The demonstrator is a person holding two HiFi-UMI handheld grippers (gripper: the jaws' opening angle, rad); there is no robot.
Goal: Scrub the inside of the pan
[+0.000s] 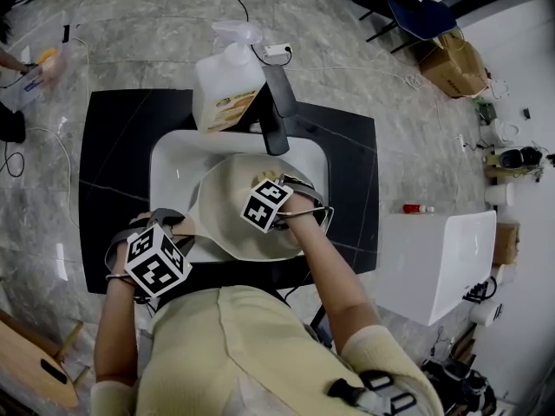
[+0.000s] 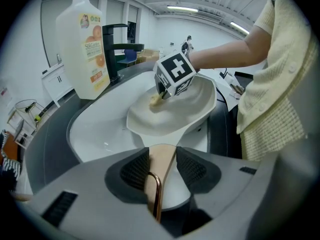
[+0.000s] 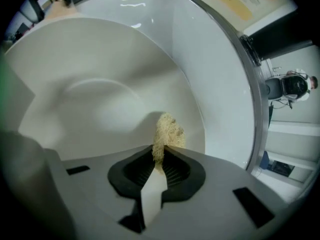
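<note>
A cream pan (image 1: 221,215) lies tilted in the white sink (image 1: 169,159). My left gripper (image 1: 179,229) is shut on the pan's tan handle (image 2: 161,159), which carries a copper hanging loop, at the sink's near-left edge. My right gripper (image 1: 270,187) is inside the pan and shut on a pale yellow scrubber (image 3: 167,133). The scrubber's tip touches the pan's inner wall (image 3: 100,99) near its far side. From the left gripper view, the right gripper's marker cube (image 2: 175,74) hangs over the pan (image 2: 172,111), with the scrubber (image 2: 156,99) under it.
A black faucet (image 1: 276,115) and a large pump bottle of soap (image 1: 225,89) stand behind the sink on the black counter (image 1: 113,172). A white cabinet (image 1: 438,263) stands to the right. Cables and a cardboard box (image 1: 455,68) lie on the floor beyond.
</note>
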